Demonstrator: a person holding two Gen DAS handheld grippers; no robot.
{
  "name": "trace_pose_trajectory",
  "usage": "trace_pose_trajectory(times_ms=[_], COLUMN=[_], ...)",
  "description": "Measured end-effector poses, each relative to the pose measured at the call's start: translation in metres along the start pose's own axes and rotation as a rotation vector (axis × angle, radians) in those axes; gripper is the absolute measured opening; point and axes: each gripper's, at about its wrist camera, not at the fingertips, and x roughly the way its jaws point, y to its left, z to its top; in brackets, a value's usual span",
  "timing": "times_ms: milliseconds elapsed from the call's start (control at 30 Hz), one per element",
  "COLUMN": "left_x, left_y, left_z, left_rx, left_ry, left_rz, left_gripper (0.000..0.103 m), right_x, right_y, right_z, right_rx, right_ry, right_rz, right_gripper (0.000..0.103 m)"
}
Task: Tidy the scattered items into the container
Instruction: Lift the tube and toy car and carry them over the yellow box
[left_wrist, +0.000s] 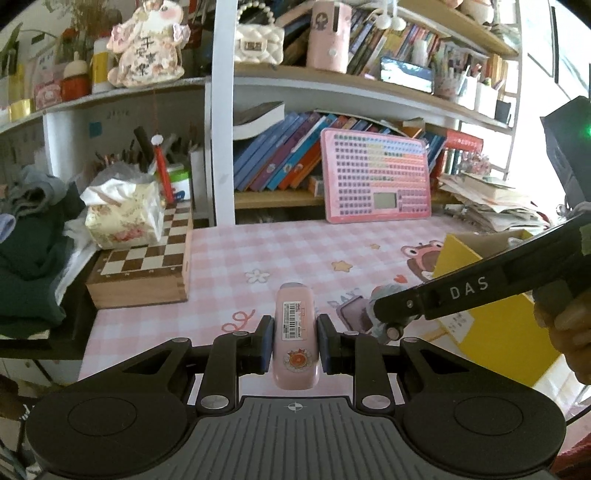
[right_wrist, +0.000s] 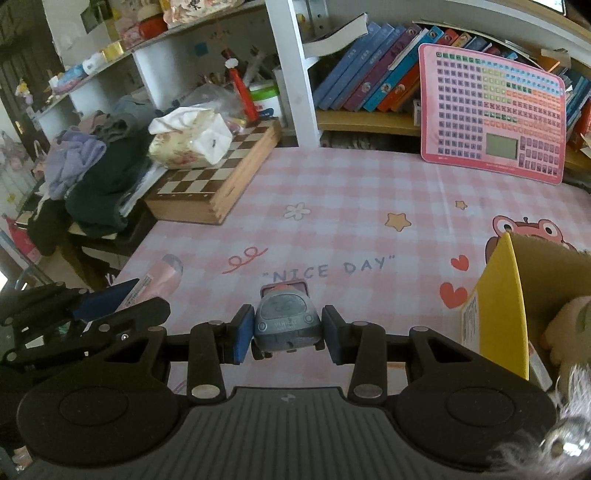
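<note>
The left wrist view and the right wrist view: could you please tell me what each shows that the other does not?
Only the left wrist view shows the left gripper clamping the pink bottle. Only the right wrist view shows the right gripper clamping the toy car head-on, and the "NICE DAY" lettering. Both show the yellow box, chessboard and pink tablet.

Glossy pink plastic case (left_wrist: 295, 332), matt cardboard box (right_wrist: 495, 306) — varnished wooden chessboard (left_wrist: 147, 266).
</note>
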Motion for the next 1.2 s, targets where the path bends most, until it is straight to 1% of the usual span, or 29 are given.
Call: trace_pose_trajectory(times_ms=[333,800,1200], left_x=[-0.049,-0.111,-0.144], left_y=[-0.013,-0.030,-0.043], left_z=[-0.009,-0.031,-0.044], left_rx=[0.004,0.013,0.041], left_ry=[-0.038,-0.059,-0.071], left_rz=[-0.026,-0.067,-0.107], left_gripper=[0.025,0.025,0.025], right_x=[-0.044,-0.101,-0.135], right_y=[0.010,0.030,0.041], right_z=[-0.026,-0.077,-0.112], right_rx=[-0.007,0.030,0.071], right_ry=[-0.044,-0.087,-0.117], right_rz=[-0.003,-0.012,-0.036], right_gripper=[0.037,0.037,0.037])
